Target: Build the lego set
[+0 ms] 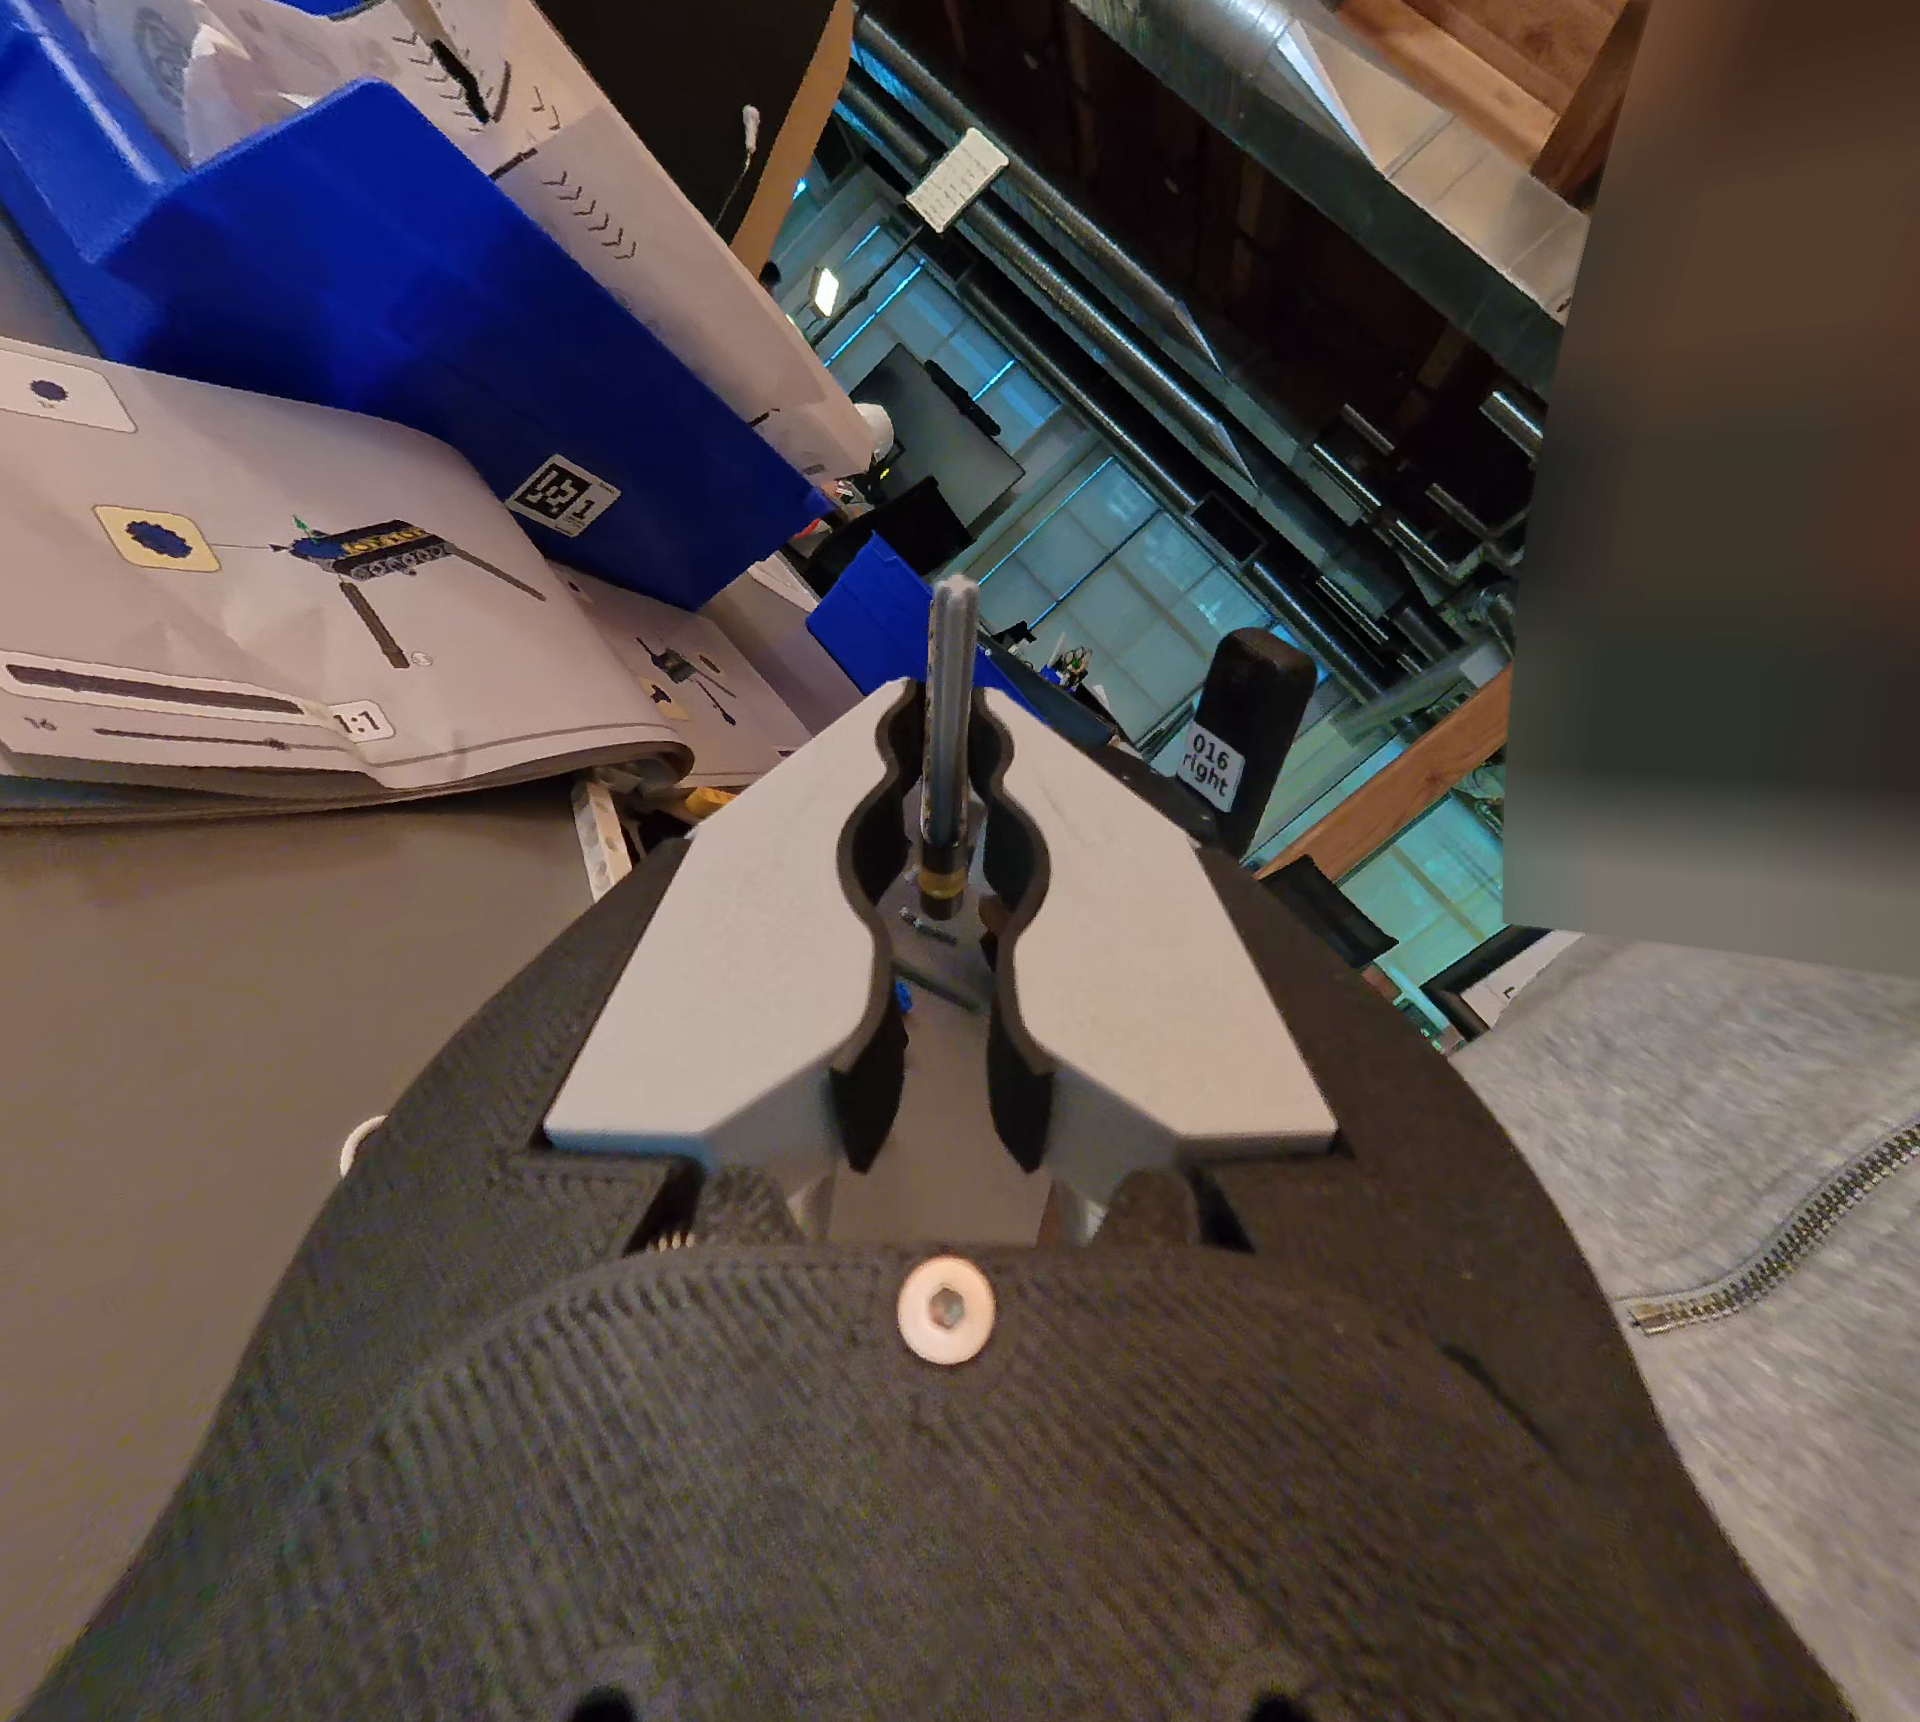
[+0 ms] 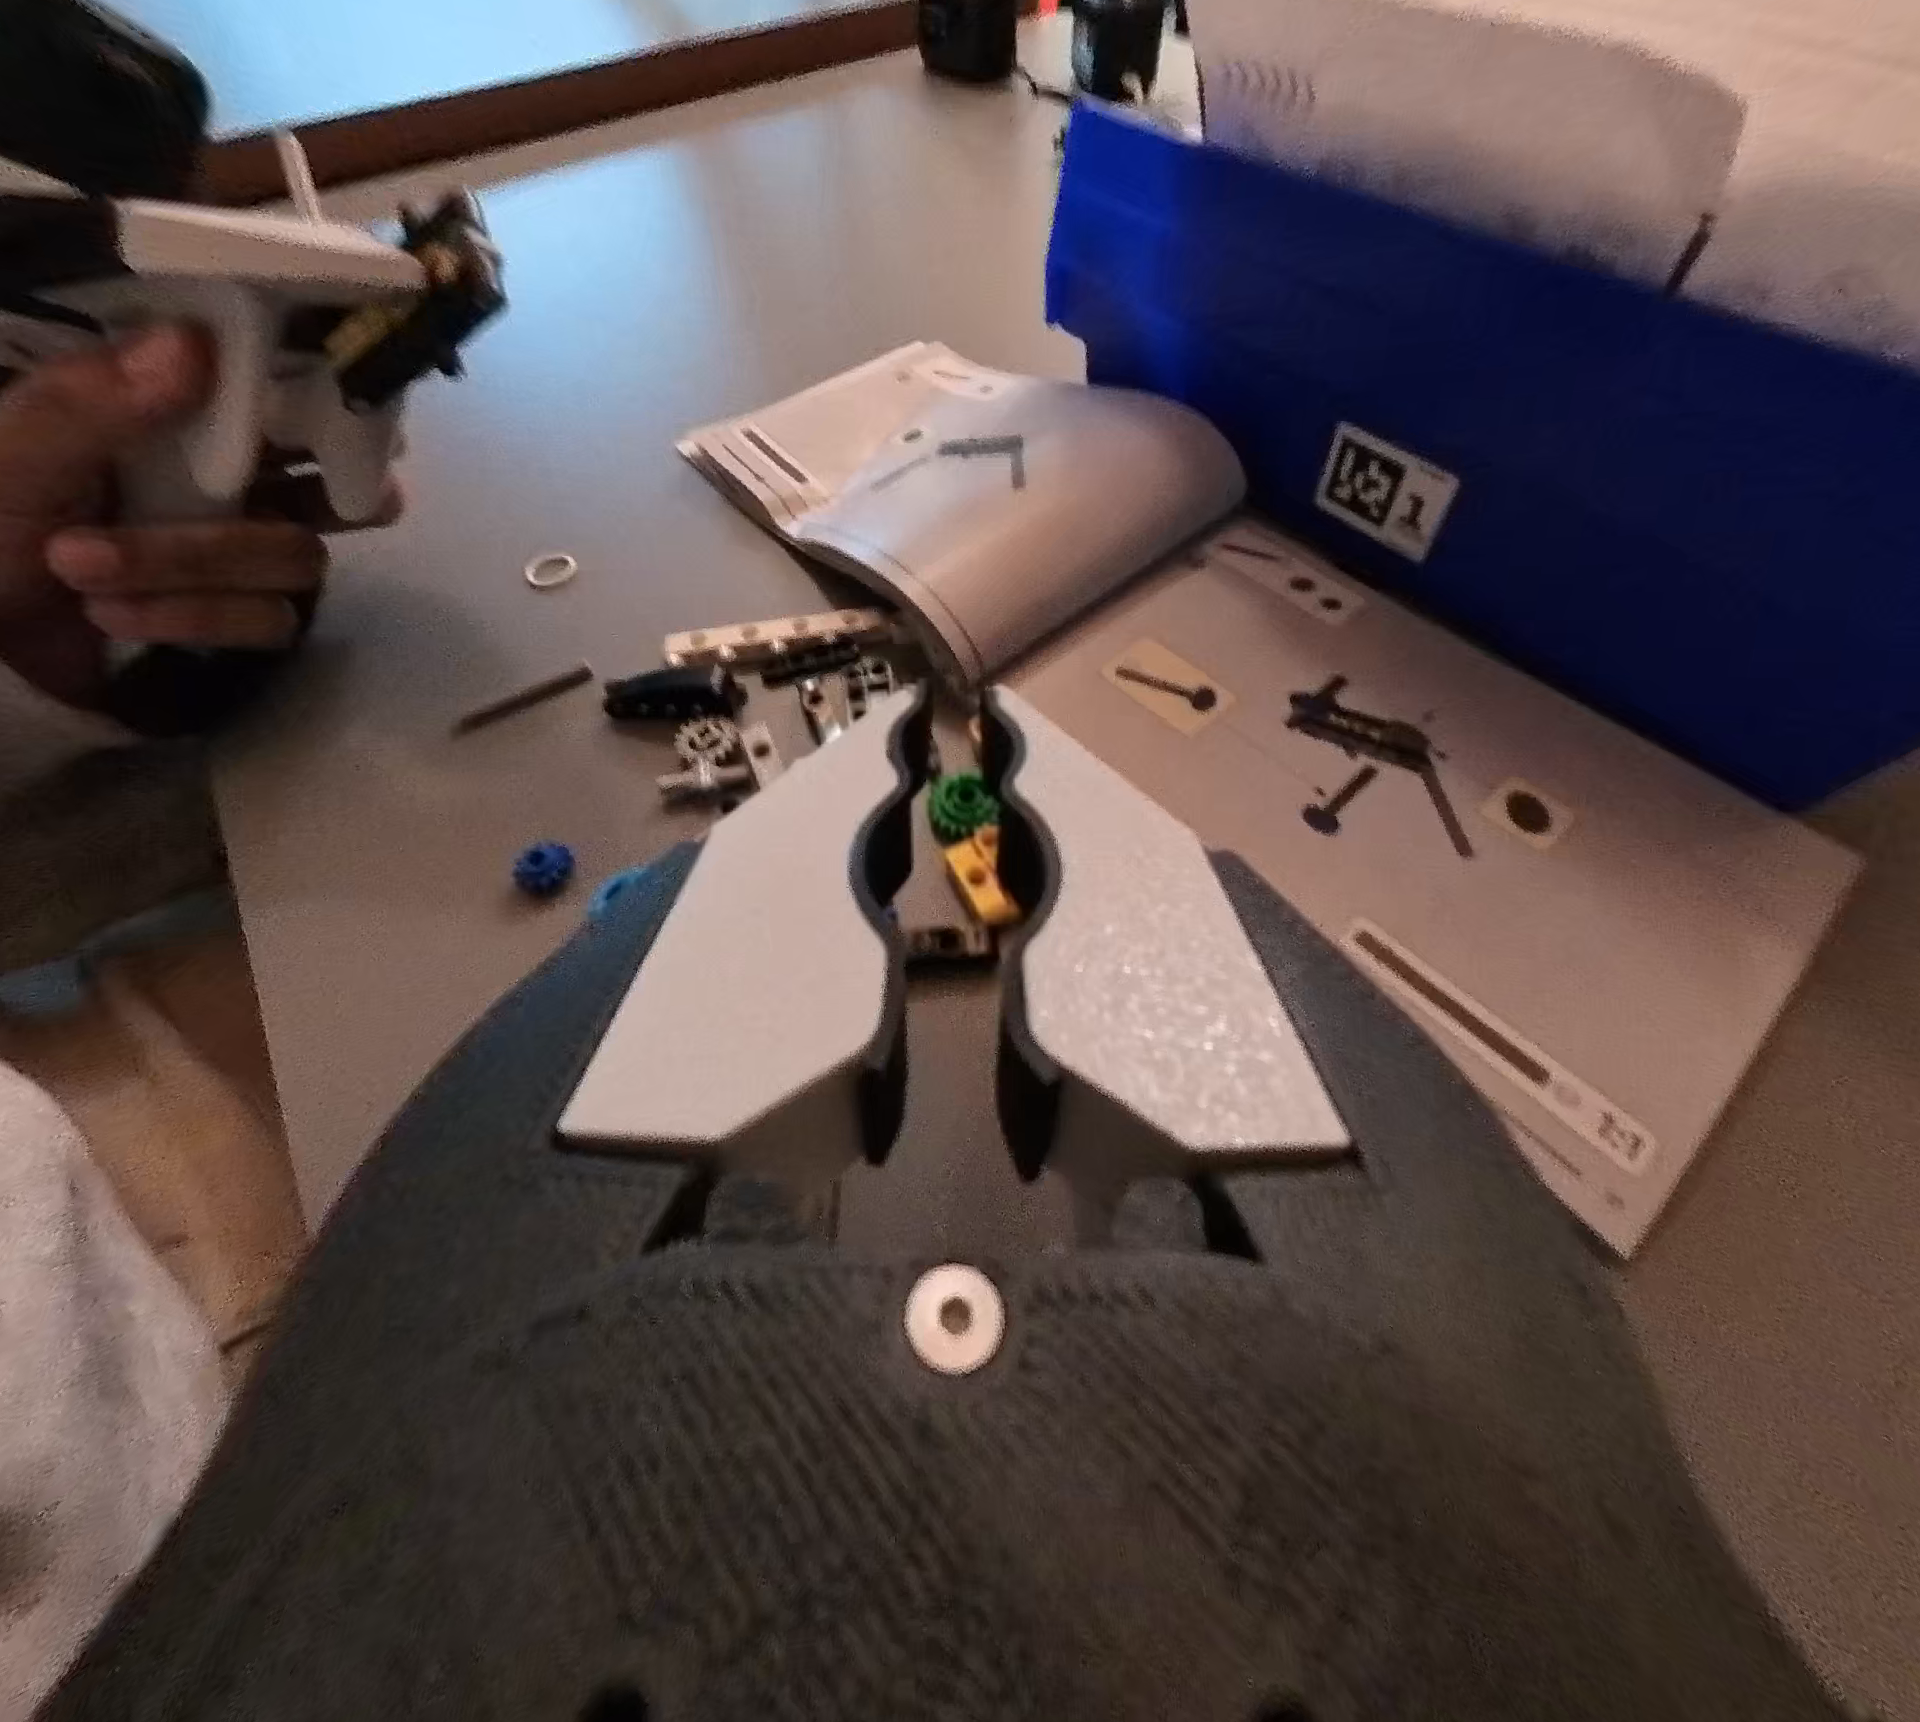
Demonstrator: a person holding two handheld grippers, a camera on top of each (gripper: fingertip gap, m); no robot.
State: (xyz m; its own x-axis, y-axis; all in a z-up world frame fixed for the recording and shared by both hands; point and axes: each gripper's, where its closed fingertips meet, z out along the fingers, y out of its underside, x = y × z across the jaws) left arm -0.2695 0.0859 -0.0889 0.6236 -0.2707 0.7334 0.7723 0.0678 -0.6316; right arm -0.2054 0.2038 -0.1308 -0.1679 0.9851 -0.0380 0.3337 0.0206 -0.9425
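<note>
Your left gripper (image 2: 436,290), seen at the far left of the right wrist view, is raised off the table (image 2: 644,301) and pinches a small dark-and-yellow sub-assembly (image 2: 442,301). In its own view the fingers (image 1: 769,924) are closed on that piece, with a grey axle (image 1: 951,706) standing up between the tips.

Moving right, loose parts remain unbuilt on the table: a thin dark rod (image 2: 525,698), a white ring (image 2: 551,571), a blue gear (image 2: 542,866), and a cluster of grey and black beams (image 2: 748,706). In my judgement, the build is at an early stage; most pieces are unattached.

Your right gripper (image 2: 951,727) hangs over a green gear (image 2: 961,802) and yellow piece (image 2: 982,872), which lie in the gap. Its fingers (image 2: 790,934) stand narrowly apart; whether they grip anything cannot be told.

Further right, the open instruction booklet (image 2: 1403,841) lies against the blue bin (image 2: 1507,467).
</note>
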